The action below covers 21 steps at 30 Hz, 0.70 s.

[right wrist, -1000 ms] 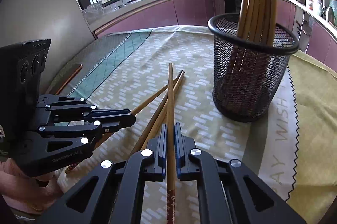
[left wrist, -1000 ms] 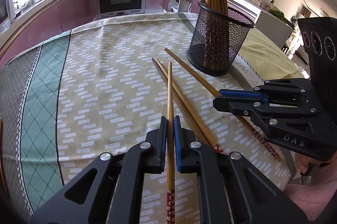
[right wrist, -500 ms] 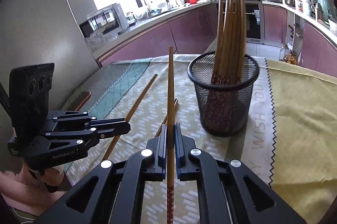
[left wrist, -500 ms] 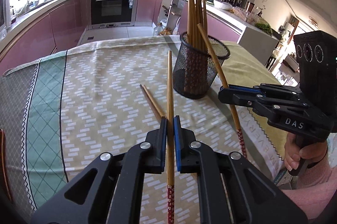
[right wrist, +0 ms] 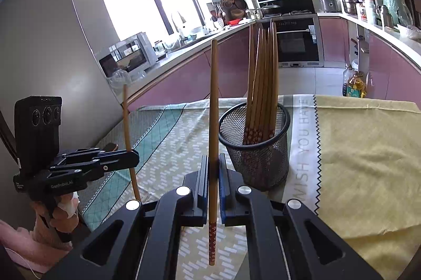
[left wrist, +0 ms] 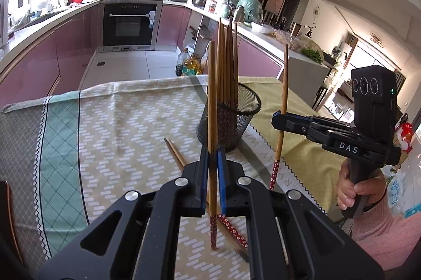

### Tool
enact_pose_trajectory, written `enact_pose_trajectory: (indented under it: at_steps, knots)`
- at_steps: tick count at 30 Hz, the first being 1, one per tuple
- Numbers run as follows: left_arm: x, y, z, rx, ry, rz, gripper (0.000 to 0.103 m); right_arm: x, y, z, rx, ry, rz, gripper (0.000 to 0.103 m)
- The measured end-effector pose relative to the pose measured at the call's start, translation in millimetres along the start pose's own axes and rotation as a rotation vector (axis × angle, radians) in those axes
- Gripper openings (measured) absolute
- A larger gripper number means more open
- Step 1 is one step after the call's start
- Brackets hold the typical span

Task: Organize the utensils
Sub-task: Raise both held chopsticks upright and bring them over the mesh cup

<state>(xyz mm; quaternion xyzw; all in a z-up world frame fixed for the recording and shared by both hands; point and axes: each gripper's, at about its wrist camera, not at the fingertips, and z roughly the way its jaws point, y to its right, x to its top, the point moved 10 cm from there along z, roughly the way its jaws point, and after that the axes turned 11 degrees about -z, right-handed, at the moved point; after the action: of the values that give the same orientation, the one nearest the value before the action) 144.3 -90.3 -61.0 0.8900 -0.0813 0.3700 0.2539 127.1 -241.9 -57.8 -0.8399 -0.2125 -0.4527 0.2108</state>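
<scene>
Chopsticks are being held one per gripper, both lifted off the table. Left gripper (left wrist: 212, 161) is pinching one chopstick (left wrist: 212, 106) between its narrow jaws, shaft standing nearly upright, red patterned end hanging below. Right gripper (right wrist: 213, 169) is clamping a second chopstick (right wrist: 213, 106) the same way, jaws pressed tight on the shaft, patterned end pointing down. Two more chopsticks (left wrist: 175, 156) are lying on the table just in front of the left gripper, close together and partly hidden by it. Black mesh holder (right wrist: 259, 148) is standing upright on the table just beyond both grippers, a bundle of chopsticks (right wrist: 263, 75) leaning inside it, tips up. Patterned tablecloth (left wrist: 118, 127) is covering the table, a yellow cloth (right wrist: 368, 161) lying over its right part. Right hand (left wrist: 355, 190), pink sleeve at the wrist, is gripping its handle.
</scene>
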Motion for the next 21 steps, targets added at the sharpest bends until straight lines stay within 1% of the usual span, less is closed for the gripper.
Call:
enact_pose_trajectory:
  at_steps: [9, 21]
  knots:
    - [24.5, 6.5, -15.7, -0.027, 0.056, 0.001, 0.007, 21.1, 9.7, -10.6, -0.022, 0.049, -0.003, 0.006]
    - [69.6, 35.9, -11.3, -0.077, 0.117, 0.027, 0.007, 66.0, 25.3, -17.6, -0.057, 0.122, -0.021, 0.006]
